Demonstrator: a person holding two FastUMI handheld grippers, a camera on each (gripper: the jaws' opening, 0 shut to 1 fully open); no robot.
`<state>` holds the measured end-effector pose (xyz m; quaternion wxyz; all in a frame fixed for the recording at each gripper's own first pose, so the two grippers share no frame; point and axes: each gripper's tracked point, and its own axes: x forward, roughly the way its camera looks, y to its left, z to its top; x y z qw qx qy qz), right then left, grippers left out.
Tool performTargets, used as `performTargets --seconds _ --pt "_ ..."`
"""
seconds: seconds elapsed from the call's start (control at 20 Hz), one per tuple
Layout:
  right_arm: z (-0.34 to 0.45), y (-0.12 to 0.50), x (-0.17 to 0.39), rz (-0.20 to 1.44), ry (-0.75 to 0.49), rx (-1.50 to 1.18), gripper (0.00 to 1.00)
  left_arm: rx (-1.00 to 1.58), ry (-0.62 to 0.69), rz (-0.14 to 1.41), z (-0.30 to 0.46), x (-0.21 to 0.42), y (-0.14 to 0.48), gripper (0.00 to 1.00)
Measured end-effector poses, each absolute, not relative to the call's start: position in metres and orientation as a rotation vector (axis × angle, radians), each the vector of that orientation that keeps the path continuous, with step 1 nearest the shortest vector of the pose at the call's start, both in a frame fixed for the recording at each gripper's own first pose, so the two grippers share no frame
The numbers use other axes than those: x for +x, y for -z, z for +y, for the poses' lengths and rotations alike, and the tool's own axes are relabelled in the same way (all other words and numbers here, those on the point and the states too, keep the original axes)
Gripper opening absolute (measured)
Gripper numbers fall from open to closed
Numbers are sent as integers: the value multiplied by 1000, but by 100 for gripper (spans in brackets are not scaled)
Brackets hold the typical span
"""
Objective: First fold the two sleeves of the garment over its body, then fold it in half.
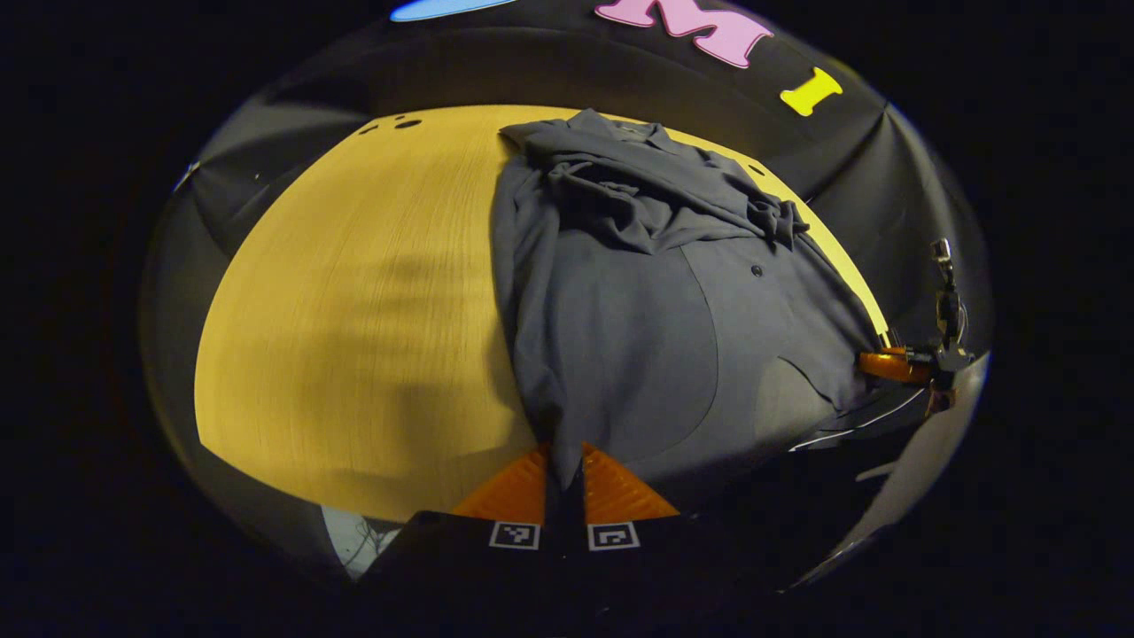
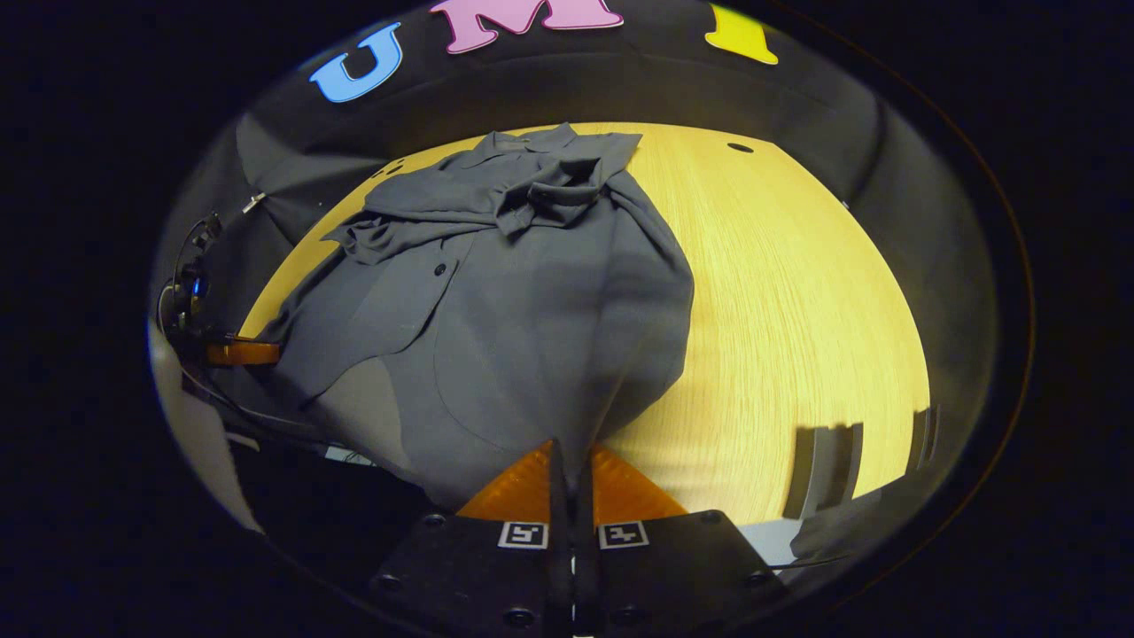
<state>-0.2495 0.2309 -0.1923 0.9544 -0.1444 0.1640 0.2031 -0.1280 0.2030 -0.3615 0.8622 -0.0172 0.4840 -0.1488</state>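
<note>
Grey garment [image 1: 638,337] on table [image 1: 354,310], hem clamped by left gripper [image 1: 564,483], right gripper [image 2: 570,478], sleeves seemingly bunched.

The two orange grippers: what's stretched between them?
The grey garment's hem edge spans from the left gripper to the right gripper, seen in the left gripper view.

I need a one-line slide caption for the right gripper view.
Right gripper pinches the grey shirt's hem above the wooden table.
</note>
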Motion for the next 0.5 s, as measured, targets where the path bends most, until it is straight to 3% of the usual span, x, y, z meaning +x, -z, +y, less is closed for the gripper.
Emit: performTargets --seconds 0.2,0.35,0.5 --pt "233 186 -270 316 -434 -254 6 -88 316 1007 205 -121 338 5" --pt "239 157 -272 247 -449 -199 6 -112 320 960 203 -115 316 2" --pt "246 114 -273 152 -451 -152 6 -123 332 888 195 -96 289 6"
